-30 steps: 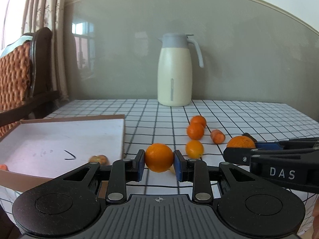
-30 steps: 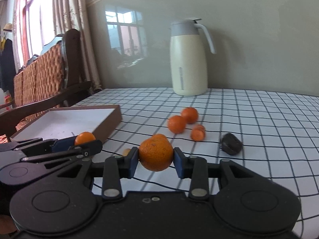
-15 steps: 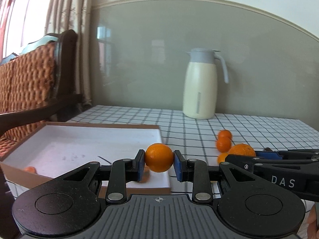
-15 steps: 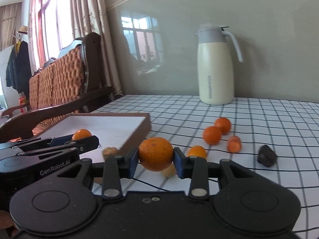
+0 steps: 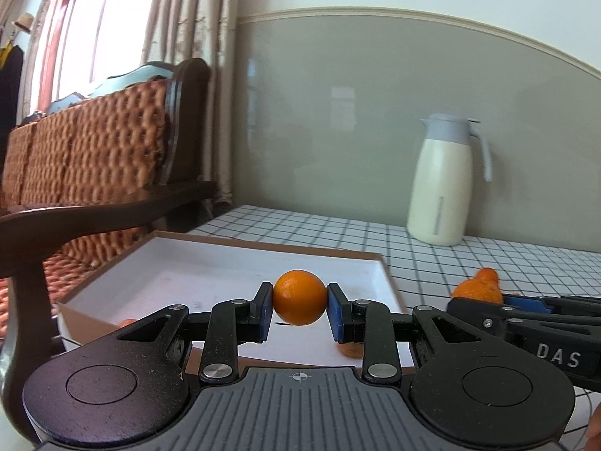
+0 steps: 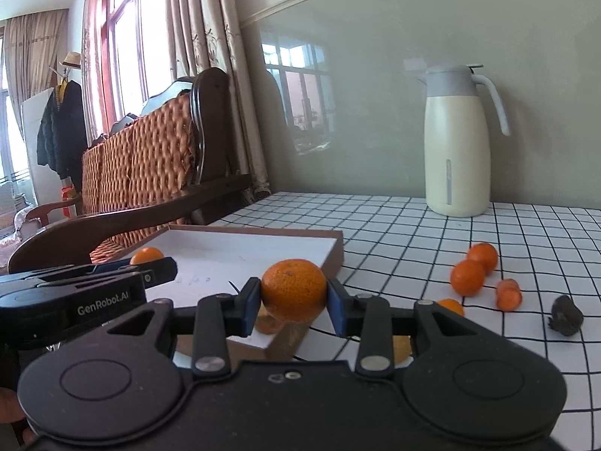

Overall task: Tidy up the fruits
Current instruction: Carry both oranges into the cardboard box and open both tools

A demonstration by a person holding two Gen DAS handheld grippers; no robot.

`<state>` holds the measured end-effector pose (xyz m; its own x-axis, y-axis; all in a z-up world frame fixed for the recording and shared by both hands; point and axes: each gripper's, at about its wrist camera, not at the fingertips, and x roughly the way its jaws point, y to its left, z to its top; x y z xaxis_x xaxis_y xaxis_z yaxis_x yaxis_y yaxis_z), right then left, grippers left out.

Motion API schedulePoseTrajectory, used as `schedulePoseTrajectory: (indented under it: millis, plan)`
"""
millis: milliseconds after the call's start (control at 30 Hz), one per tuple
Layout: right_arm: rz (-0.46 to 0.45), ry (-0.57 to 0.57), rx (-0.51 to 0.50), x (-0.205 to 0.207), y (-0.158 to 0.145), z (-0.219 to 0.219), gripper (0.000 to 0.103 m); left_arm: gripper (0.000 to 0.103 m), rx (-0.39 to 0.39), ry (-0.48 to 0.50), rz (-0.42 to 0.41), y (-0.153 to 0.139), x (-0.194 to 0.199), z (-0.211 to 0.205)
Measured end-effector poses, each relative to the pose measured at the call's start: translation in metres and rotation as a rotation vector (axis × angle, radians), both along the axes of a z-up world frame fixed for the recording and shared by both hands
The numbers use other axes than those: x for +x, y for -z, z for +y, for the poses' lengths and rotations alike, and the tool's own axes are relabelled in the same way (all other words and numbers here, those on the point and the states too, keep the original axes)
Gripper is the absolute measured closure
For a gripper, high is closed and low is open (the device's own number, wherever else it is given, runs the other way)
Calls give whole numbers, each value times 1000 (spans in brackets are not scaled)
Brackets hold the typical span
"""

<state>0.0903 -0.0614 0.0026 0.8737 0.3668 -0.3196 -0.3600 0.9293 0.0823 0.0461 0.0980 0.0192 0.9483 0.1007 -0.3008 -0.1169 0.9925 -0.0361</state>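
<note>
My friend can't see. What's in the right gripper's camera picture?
The right gripper squeezes a bumpy orange just over the corner of a shallow white box. More oranges lie on the checked tablecloth, near a cream jug.

My table (image 6: 413, 225), checked cloth: shallow box (image 6: 330, 259) at left, thermos jug (image 6: 456, 143) at back, 2 oranges (image 6: 467, 277), carrot pc (image 6: 509, 294), dark lump (image 6: 566, 315).

Glossy wooden chair frame (image 6: 210, 120); woven rattan back (image 6: 139, 158); checked tablecloth (image 6: 394, 225).
</note>
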Motion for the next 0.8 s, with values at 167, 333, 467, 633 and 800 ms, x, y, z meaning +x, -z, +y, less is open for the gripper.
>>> schedulePoseTrajectory:
  millis: [167,333,467,633,800]
  plan:
    - [-15,-7,0,2,0,10,74,72,-16,-55,-10,0,0,18]
    - [-33,-13,-9,4,1,19,74,72,-25,-99,-15,1,0,32]
    - [-33,-13,0,9,1,25,74,72,-23,-131,-18,2,0,44]
    - [-36,-9,7,13,2,33,74,72,-34,-176,-14,3,3,60]
    - [-39,-5,9,18,4,40,74,72,-33,-216,-11,5,6,74]
